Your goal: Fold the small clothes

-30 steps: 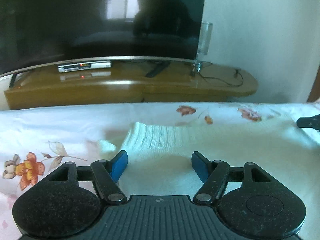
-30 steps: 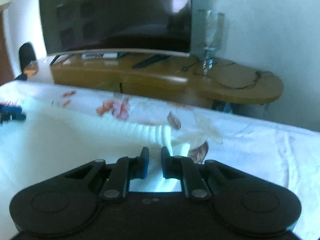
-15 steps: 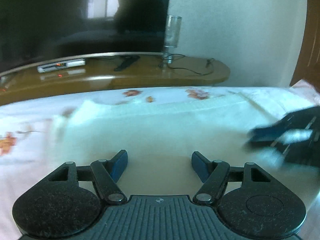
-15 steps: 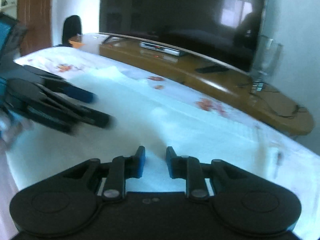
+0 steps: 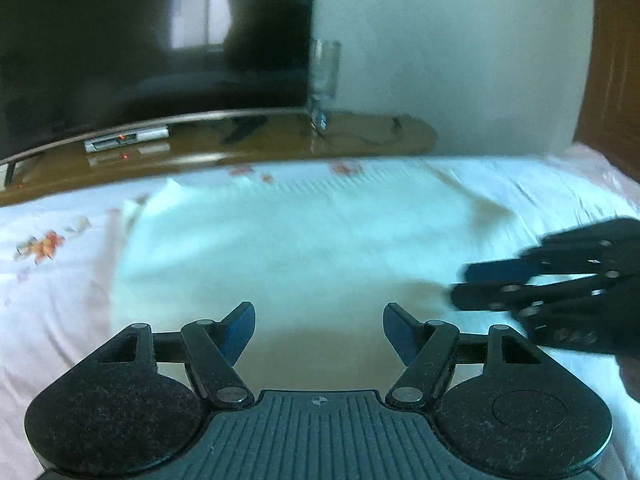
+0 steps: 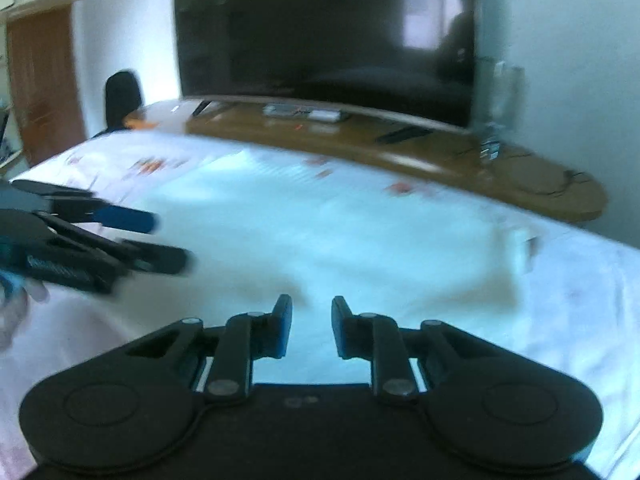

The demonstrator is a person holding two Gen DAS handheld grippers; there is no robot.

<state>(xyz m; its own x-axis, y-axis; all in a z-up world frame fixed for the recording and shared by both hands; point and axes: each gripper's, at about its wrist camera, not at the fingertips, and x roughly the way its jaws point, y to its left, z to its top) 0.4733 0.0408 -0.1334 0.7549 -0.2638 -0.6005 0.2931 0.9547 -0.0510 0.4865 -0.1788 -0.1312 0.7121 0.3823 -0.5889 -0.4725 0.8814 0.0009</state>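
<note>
The white knit garment [image 5: 304, 240] is lying flat on the floral sheet [image 5: 52, 280]; left gripper [image 5: 319, 330] is gaping wide, right gripper [image 6: 311, 328], earlier nearly closed, is now parted and empty

White knit garment [image 5: 304, 240] soft and ribbed at one edge, floral cotton-like bedsheet [image 5: 52, 280] matt, tongs [image 5: 319, 330] matt black plastic with blue pads, TV stand [image 6: 520, 176] glossy polished wood, television screen [image 6: 320, 36] dark gloss, clear glass [image 5: 323, 76].
</note>
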